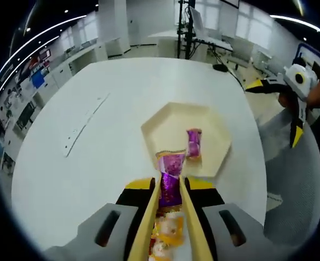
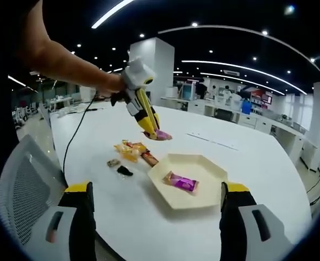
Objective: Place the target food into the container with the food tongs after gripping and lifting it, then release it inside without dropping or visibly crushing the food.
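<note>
The left gripper (image 1: 169, 187) was clamped on a purple wrapped snack (image 1: 171, 173) above the worktop (image 1: 94, 163); the right gripper (image 2: 155, 215) jaws stood wide apart before the cream hexagonal tray (image 2: 203, 166).

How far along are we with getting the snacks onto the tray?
Done: one purple packet lies inside the hexagonal tray. In hand: the left gripper is shut on a second purple packet, held in the air near the tray's edge, not yet released. Left: several snacks lie on the white table beside the tray. The right gripper is open and holds nothing.
</note>
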